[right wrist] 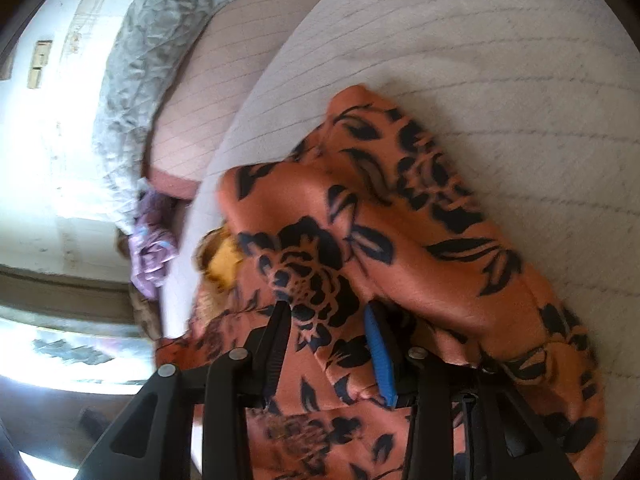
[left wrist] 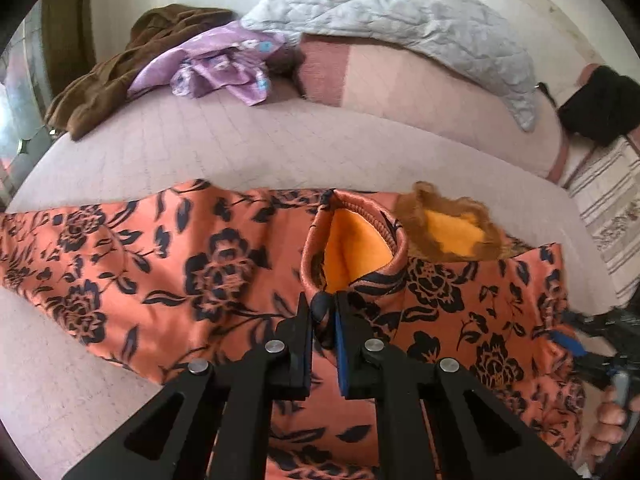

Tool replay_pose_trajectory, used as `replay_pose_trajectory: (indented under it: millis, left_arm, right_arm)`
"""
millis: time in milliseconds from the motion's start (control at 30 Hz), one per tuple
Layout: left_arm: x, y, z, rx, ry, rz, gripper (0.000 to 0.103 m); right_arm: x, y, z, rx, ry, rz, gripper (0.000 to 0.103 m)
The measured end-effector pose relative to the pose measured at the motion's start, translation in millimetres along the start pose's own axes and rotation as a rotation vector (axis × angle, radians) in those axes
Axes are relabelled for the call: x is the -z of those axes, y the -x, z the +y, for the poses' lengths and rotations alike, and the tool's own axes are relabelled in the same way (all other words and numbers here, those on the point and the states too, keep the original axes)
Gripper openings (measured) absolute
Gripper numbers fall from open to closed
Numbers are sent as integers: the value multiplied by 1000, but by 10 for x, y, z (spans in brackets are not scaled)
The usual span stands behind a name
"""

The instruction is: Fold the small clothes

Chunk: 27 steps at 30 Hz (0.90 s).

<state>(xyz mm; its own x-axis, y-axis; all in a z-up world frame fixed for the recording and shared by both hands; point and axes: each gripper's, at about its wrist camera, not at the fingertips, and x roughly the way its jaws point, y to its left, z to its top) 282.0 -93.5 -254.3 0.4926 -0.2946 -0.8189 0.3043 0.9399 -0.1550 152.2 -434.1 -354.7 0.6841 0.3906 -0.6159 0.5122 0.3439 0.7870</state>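
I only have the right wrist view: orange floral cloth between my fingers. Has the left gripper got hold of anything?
Observer: Yes. The left gripper is shut on a fold of the same garment, just below a cuff.
Operator: Which cuff? I see none.
Observer: The cuff stands open right ahead of the left fingertips, showing yellow lining.
Operator: Anything else waiting to be folded?
Observer: A brown cloth lies heaped at the far left of the bed.
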Motion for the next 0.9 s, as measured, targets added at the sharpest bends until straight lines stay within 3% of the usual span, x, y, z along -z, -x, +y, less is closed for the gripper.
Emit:
replay_pose_trajectory:
  millis: [67,133,233,333,433,467,500,567,700,900]
  left_arm:
    - [5,-28,41,-29,0,16,10]
    - [4,-39,86,-73,-5,19,10]
    - [-3,-49,163,-120,1,18,10]
    - [2,-86,218,-152,7,35,10]
    - [16,-207,321,-156,37,113,24]
    - [19,-208,364,-159,49,119,36]
    - [11,-196,417,-163,62,117,45]
    - [-19,-118,556,-172,90,93,53]
    - [-43,57,898,-209,137,38,55]
    - [34,100,999,-290,84,22,55]
  right_arm:
    - [16,35,78,-75,23,11,42]
    - [23,139,149,-139,52,-32,42]
    - [19,225,197,-189,73,-72,42]
    - [10,127,164,-174,48,-39,42]
    - [18,-82,77,-27,32,32,40]
    - [27,-161,22,35,23,56,39]
    - [27,-173,-4,24,10,48,39]
    - [4,-114,39,5,16,33,40]
    - [1,23,209,-87,86,-44,40]
    - [81,-143,415,-150,153,-9,40]
